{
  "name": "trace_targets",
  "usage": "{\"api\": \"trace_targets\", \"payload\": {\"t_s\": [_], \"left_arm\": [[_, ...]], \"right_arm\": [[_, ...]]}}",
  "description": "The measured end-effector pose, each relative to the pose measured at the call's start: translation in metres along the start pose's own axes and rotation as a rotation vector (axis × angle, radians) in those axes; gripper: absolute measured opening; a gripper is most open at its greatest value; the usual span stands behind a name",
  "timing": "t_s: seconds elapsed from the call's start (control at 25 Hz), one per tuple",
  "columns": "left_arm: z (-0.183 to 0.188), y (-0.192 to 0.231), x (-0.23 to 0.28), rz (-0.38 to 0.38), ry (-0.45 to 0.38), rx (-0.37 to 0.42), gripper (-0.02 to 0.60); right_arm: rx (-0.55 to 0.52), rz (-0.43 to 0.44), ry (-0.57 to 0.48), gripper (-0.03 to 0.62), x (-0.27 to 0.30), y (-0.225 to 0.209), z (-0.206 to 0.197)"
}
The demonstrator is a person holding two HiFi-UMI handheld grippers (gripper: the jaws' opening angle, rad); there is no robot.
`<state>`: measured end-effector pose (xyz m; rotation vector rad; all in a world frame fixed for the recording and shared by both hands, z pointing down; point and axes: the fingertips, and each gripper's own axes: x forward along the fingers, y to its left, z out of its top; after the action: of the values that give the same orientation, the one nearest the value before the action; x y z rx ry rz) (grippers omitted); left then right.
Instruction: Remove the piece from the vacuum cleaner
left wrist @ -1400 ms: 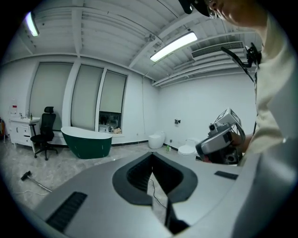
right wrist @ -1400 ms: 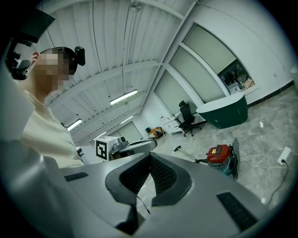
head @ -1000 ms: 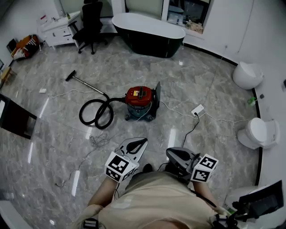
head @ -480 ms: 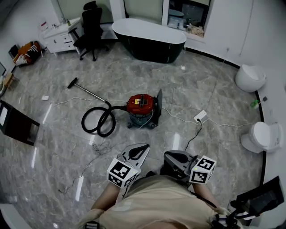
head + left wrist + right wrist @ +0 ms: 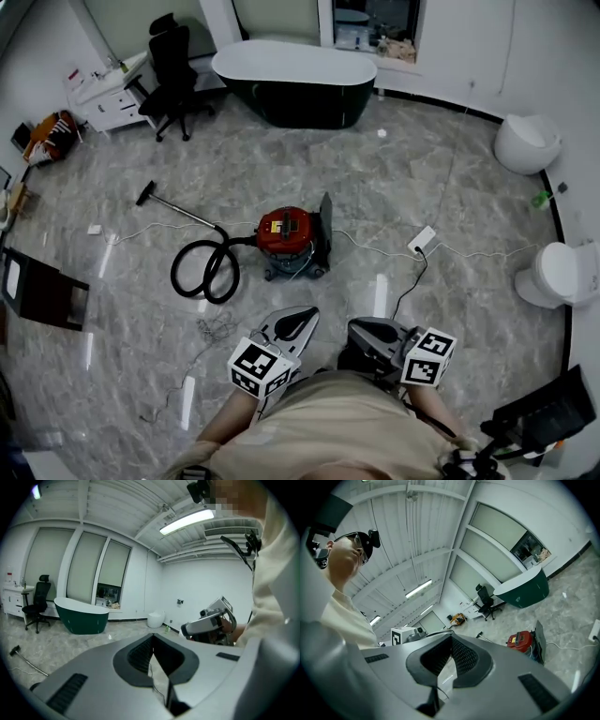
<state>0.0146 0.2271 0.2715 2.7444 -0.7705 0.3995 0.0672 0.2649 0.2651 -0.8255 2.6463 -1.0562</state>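
A red canister vacuum cleaner (image 5: 284, 233) stands on the marble floor ahead of me, also seen in the right gripper view as vacuum cleaner (image 5: 520, 640). Its black hose (image 5: 204, 272) loops to the left and ends in a wand with a floor nozzle (image 5: 147, 191). A dark flat panel (image 5: 325, 228) stands upright against the vacuum's right side. My left gripper (image 5: 298, 317) and right gripper (image 5: 361, 327) are held close to my body, well short of the vacuum. Both are shut with nothing between the jaws, as left gripper (image 5: 153, 637) and right gripper (image 5: 451, 637) show.
A dark bathtub (image 5: 295, 80) and an office chair (image 5: 169, 70) stand at the back. A power strip (image 5: 418, 239) with cables lies right of the vacuum. Two white toilets (image 5: 525, 141) (image 5: 555, 272) stand at the right, and a dark board (image 5: 42, 295) lies at the left.
The view has shifted a little, and the vacuum now sits slightly lower and further left in the picture. Both grippers stay shut near my body.
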Motion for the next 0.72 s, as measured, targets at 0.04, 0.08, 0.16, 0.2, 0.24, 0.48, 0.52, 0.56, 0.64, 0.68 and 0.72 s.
{"api": "trace_targets", "payload": {"t_s": [0.04, 0.08, 0.16, 0.2, 0.24, 0.48, 0.52, 0.56, 0.64, 0.68, 0.72], "left_arm": [[0.003, 0.001, 0.013, -0.015, 0.007, -0.005, 0.005], [0.007, 0.004, 0.026, -0.025, 0.018, 0.001, 0.005], [0.02, 0.011, 0.053, -0.03, 0.032, 0.03, 0.005], [0.028, 0.013, 0.065, -0.036, 0.031, 0.041, 0.005], [0.036, 0.014, 0.077, -0.044, 0.027, 0.047, 0.005], [0.054, 0.023, 0.132, -0.036, 0.074, 0.077, 0.005], [0.055, 0.026, 0.139, -0.029, 0.081, 0.077, 0.005], [0.057, 0.03, 0.145, -0.02, 0.086, 0.075, 0.005], [0.062, 0.038, 0.157, 0.002, 0.095, 0.069, 0.005], [0.064, 0.041, 0.162, 0.012, 0.099, 0.067, 0.005], [0.065, 0.044, 0.167, 0.021, 0.103, 0.068, 0.005]], "right_arm": [[-0.001, -0.005, -0.01, -0.001, -0.003, -0.01, 0.009], [0.002, -0.013, -0.023, 0.0, -0.006, -0.02, 0.018], [0.02, -0.028, -0.046, 0.0, -0.014, -0.042, 0.037], [0.028, -0.032, -0.05, 0.0, -0.017, -0.052, 0.046], [0.032, -0.033, -0.046, 0.0, -0.02, -0.062, 0.053], [0.049, -0.014, -0.021, 0.0, -0.025, -0.109, 0.09], [0.052, -0.009, -0.021, 0.0, -0.025, -0.116, 0.097], [0.054, -0.002, -0.018, 0.0, -0.025, -0.122, 0.103], [0.056, 0.011, -0.004, 0.0, -0.024, -0.135, 0.113], [0.057, 0.017, 0.005, 0.0, -0.024, -0.141, 0.117], [0.06, 0.021, 0.013, 0.0, -0.024, -0.147, 0.12]]}}
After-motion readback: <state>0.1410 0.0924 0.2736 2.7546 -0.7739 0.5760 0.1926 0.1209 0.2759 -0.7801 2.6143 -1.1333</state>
